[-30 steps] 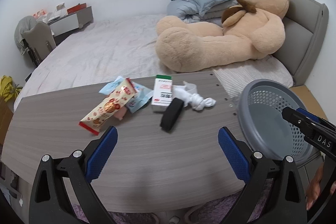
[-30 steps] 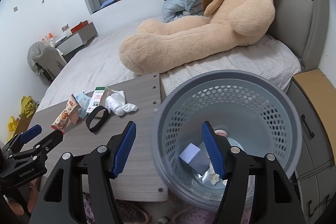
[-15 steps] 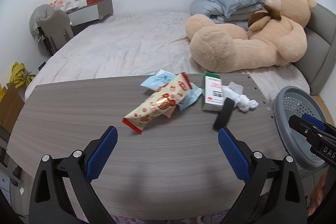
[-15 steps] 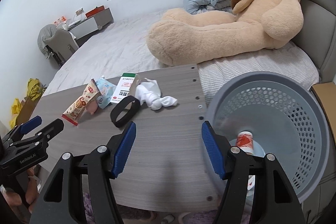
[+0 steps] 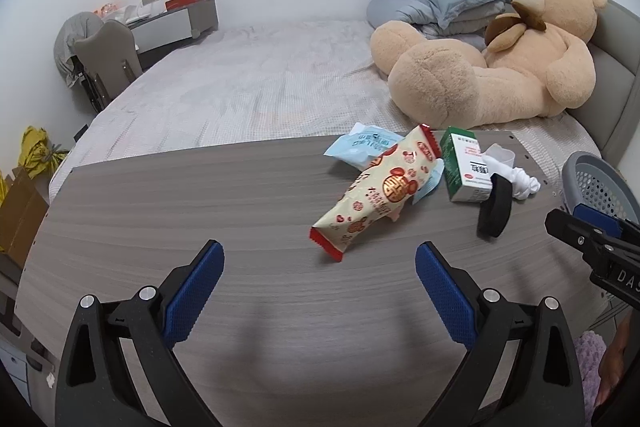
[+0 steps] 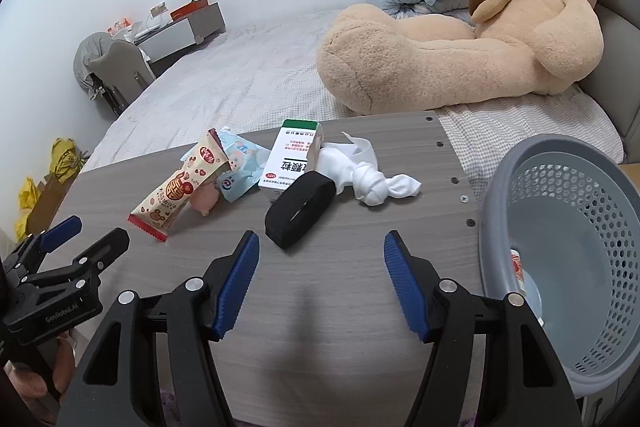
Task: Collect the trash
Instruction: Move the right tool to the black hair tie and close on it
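Note:
Trash lies on the grey wooden table (image 5: 200, 211) (image 6: 360, 291): a cream and red snack wrapper (image 5: 374, 193) (image 6: 180, 189), a light blue packet (image 5: 362, 145) (image 6: 242, 159), a green and white box (image 5: 466, 165) (image 6: 290, 155), a black band (image 5: 495, 205) (image 6: 300, 209) and a knotted white cloth (image 5: 520, 181) (image 6: 370, 179). The grey perforated basket (image 5: 600, 183) (image 6: 560, 247) stands off the table's right end with some items inside. My left gripper (image 5: 319, 275) hovers open over the table's near side, left of the pile. My right gripper (image 6: 322, 267) is open just short of the black band.
Behind the table is a bed (image 5: 260, 87) with a large teddy bear (image 5: 500, 67) (image 6: 460, 39) and pillows (image 5: 436, 1). A chair (image 5: 106, 61) and desk stand far left. A small pink item (image 6: 204, 203) lies under the wrapper. A person's hand (image 6: 44, 375) shows at the lower left.
Both grippers have swung left, away from the basket toward the table. The right gripper, earlier over the basket, now faces the pile. Both stayed open.

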Action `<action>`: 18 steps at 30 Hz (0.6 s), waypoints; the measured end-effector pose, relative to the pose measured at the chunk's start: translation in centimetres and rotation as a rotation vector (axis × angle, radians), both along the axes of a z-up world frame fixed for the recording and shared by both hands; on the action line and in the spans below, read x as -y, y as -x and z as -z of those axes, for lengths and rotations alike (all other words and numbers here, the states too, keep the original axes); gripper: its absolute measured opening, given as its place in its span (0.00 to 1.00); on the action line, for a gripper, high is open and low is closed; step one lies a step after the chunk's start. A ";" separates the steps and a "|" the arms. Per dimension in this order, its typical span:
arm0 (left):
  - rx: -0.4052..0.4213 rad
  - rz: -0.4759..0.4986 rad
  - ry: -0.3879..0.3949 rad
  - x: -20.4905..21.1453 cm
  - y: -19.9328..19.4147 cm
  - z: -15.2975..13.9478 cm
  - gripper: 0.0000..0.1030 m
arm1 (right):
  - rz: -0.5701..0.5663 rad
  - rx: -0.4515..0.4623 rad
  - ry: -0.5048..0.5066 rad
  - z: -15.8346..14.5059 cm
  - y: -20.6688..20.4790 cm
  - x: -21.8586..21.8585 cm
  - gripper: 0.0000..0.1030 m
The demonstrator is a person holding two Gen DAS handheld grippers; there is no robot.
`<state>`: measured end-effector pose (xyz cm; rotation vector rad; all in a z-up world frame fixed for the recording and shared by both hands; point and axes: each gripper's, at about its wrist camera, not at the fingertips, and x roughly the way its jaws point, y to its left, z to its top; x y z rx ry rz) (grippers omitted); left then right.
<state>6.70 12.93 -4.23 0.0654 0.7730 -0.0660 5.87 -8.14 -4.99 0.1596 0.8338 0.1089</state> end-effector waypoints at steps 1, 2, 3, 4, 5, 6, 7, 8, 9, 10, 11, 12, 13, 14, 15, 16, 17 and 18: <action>-0.002 0.002 0.004 -0.2 -0.1 0.1 0.92 | 0.004 -0.002 0.000 0.1 -0.1 -0.2 0.61; -0.003 0.005 0.007 -0.5 -0.3 0.2 0.92 | 0.010 -0.007 -0.003 0.3 -0.4 -0.5 0.61; -0.001 0.006 0.008 -0.7 -0.4 0.3 0.92 | 0.015 -0.010 -0.007 0.4 -0.6 -0.7 0.61; 0.001 0.009 0.007 -0.8 -0.5 0.4 0.92 | 0.027 -0.014 -0.016 0.7 -1.0 -0.9 0.61; 0.002 0.013 0.004 -0.9 -0.7 0.5 0.92 | 0.034 -0.016 -0.020 0.8 -1.2 -1.0 0.61; 0.002 0.016 0.003 -1.0 -0.9 0.5 0.92 | 0.041 -0.019 -0.025 0.9 -1.5 -1.1 0.61; 0.001 0.022 0.005 -1.1 -1.1 0.6 0.92 | 0.050 -0.024 -0.029 1.1 -1.9 -1.4 0.61; 0.002 0.025 0.009 -1.3 -1.2 0.6 0.92 | 0.054 -0.027 -0.028 1.3 -2.0 -1.5 0.61; 0.004 0.028 0.013 -1.4 -1.4 0.6 0.92 | 0.058 -0.029 -0.024 1.4 -2.3 -1.7 0.61; 0.006 0.030 0.018 -1.5 -1.5 0.6 0.92 | 0.065 -0.033 -0.018 1.6 -2.7 -2.1 0.61; 0.007 0.033 0.023 -1.6 -1.6 0.5 0.92 | 0.068 -0.035 -0.016 1.7 -2.9 -2.3 0.61; 0.008 0.035 0.027 -1.7 -1.7 0.5 0.92 | 0.072 -0.037 -0.013 1.7 -3.1 -2.6 0.61; 0.009 0.038 0.033 -1.8 -1.8 0.4 0.92 | 0.078 -0.038 -0.010 1.8 -3.4 -2.9 0.61; 0.011 0.041 0.036 -1.9 -1.9 0.4 0.92 | 0.081 -0.040 -0.008 1.9 -3.6 -3.1 0.61; 0.013 0.043 0.039 -1.9 -2.0 0.4 0.92 | 0.085 -0.041 -0.005 1.9 -3.9 -3.2 0.61; 0.013 0.045 0.040 -2.0 -2.2 0.5 0.92 | 0.096 -0.047 0.011 2.1 -4.2 -3.4 0.61; 0.012 0.047 0.040 -1.9 -2.3 0.6 0.92 | 0.104 -0.054 0.019 2.3 -4.3 -3.4 0.61; 0.010 0.047 0.040 -1.8 -2.5 0.6 0.92 | 0.110 -0.060 0.021 2.5 -4.4 -3.4 0.61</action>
